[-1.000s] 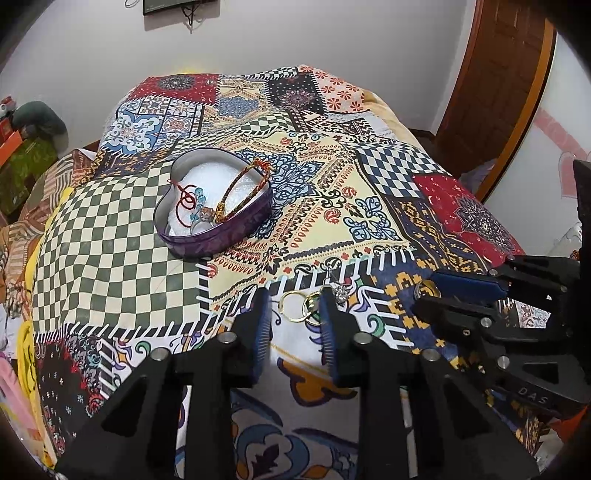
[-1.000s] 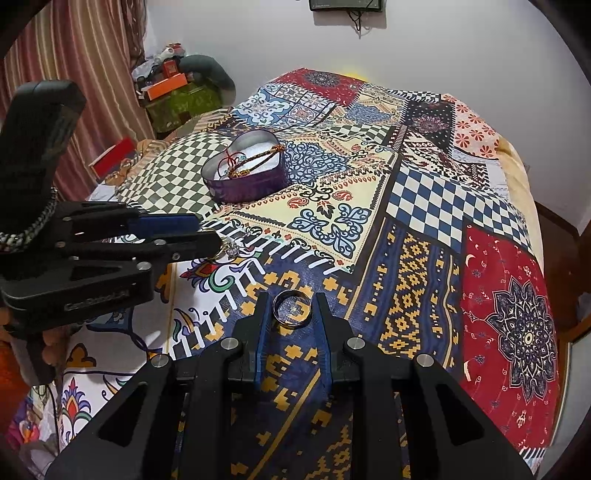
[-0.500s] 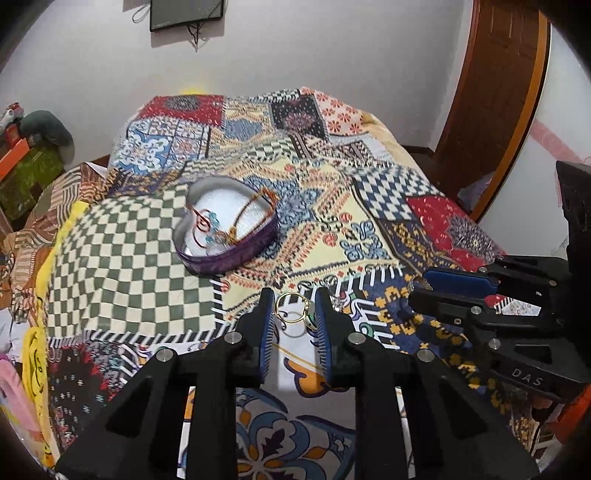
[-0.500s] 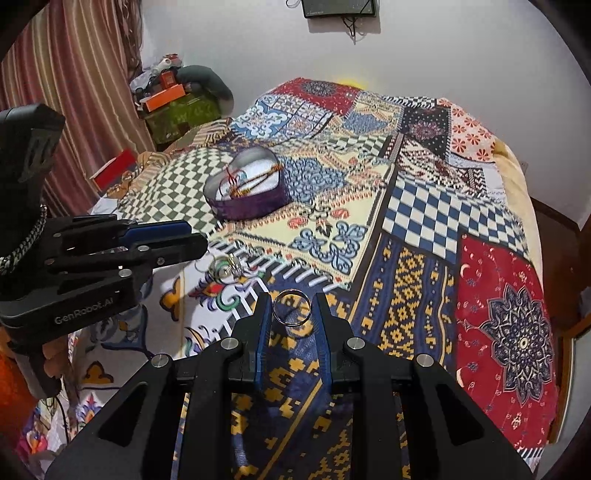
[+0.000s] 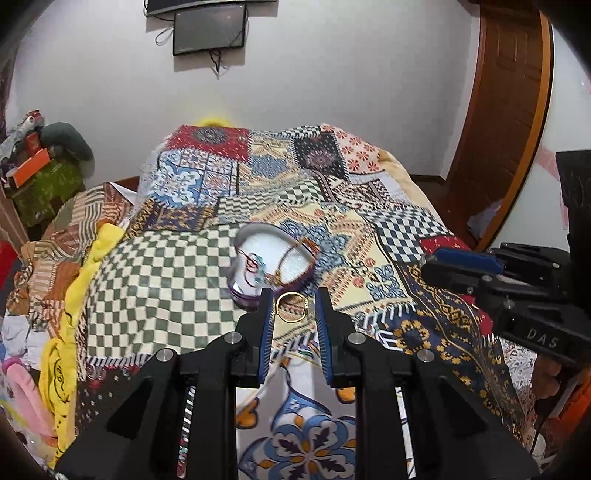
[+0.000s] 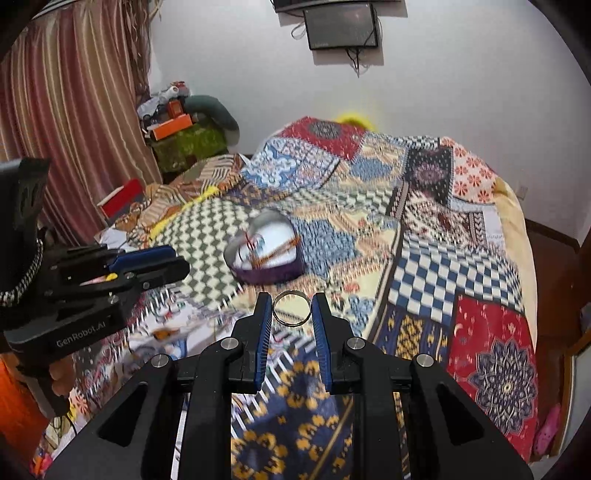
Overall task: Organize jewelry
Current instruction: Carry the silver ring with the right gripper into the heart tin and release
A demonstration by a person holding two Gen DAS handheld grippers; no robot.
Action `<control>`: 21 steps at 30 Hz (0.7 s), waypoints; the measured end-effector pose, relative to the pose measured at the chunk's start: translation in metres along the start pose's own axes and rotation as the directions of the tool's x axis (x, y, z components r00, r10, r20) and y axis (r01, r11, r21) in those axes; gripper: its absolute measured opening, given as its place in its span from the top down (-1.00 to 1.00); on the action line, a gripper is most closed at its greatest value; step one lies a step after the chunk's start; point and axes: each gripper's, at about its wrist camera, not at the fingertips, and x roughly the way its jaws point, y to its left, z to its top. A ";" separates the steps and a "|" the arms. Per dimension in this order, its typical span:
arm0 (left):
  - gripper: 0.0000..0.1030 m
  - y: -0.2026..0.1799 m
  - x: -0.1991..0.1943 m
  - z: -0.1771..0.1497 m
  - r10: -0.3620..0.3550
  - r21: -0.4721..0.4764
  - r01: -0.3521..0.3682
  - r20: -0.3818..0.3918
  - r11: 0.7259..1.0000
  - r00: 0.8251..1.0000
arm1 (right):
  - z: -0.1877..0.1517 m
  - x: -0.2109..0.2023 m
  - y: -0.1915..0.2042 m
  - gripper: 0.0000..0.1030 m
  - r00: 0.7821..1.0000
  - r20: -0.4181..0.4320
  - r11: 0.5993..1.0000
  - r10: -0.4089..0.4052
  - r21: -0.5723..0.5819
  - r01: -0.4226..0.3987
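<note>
Near the heart-shaped tin [image 5: 273,254], above the quilt [image 5: 155,280]: left gripper [image 5: 293,310] clamped on gold ring [image 5: 291,307]; right gripper [image 6: 291,309] clamped on silver ring [image 6: 291,308], both just short of tin.

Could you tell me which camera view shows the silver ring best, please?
The right wrist view: the silver ring sits sharp and unobstructed, pinched between the right tongs. In the left wrist view the right tongs appear side-on and the ring cannot be made out.

2 tools [image 5: 291,308] [image 6: 291,308], 2 rings: gold [image 5: 291,307], silver [image 6: 291,308]; 1 heart box [image 5: 273,258], 1 quilt [image 5: 369,229], 1 wall screen [image 5: 209,33].
</note>
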 end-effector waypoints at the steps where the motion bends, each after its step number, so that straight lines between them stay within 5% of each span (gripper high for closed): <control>1: 0.60 0.003 -0.001 0.002 0.006 0.001 -0.006 0.007 1.000 1.000 | 0.004 0.000 0.001 0.61 1.000 0.009 1.000 0.002 -0.002 -0.002; 21: 0.60 0.041 0.035 0.037 0.023 -0.015 -0.022 0.028 1.000 0.999 | 0.062 0.023 0.019 0.61 0.993 0.087 0.996 0.079 -0.047 -0.075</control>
